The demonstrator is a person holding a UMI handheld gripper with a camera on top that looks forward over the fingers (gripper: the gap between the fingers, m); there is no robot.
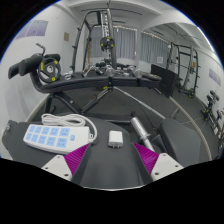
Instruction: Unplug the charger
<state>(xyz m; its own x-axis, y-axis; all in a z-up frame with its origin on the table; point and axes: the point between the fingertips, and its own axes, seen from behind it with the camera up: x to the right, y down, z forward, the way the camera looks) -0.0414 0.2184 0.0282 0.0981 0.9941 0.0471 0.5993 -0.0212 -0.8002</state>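
Observation:
A small white charger sits on the dark table, just ahead of my fingers and about midway between them. A white power strip with pale blue sockets lies to its left, with a white cord looped along its far side. The charger stands apart from the strip. My gripper is open, with its magenta pads spread wide and nothing between them.
A silver cylindrical object lies just right of the charger. Beyond the table stand a steering-wheel rig, metal stands and frames by the windows.

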